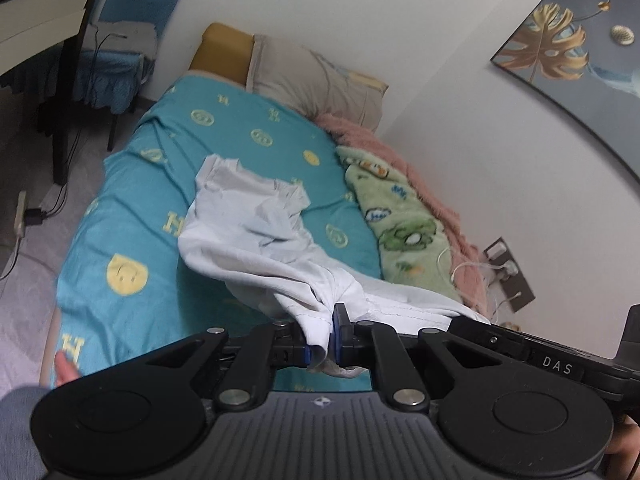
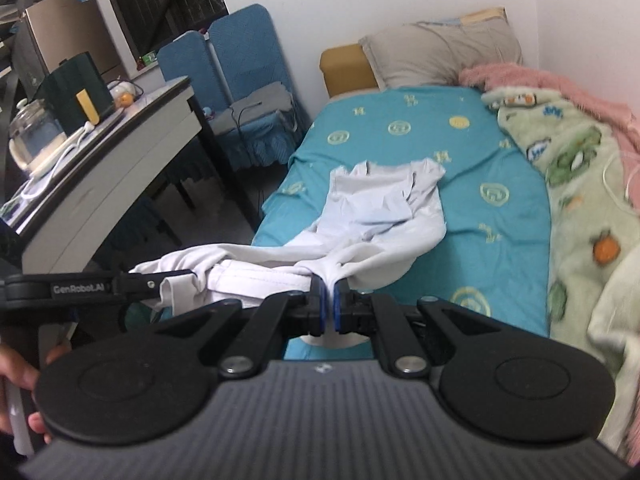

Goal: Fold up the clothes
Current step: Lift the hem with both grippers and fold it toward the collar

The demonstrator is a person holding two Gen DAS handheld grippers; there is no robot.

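A white T-shirt (image 1: 248, 224) lies stretched over the teal bed sheet (image 1: 132, 216), its collar end away from me and its hem lifted toward both grippers. My left gripper (image 1: 330, 330) is shut on one hem corner, with white cloth bunched between its blue pads. My right gripper (image 2: 329, 304) is shut on the other hem corner of the T-shirt (image 2: 384, 204). The hem hangs taut between the two grippers, above the near end of the bed. The other gripper shows at the edge of each view.
A green cartoon blanket (image 2: 580, 168) and pink blanket (image 2: 532, 76) lie along the wall side. A grey pillow (image 2: 436, 52) sits at the bed head. A desk (image 2: 120, 144) with a kettle and blue chairs (image 2: 244, 80) stand left of the bed. A wall socket with cables (image 1: 508, 268) is on the wall.
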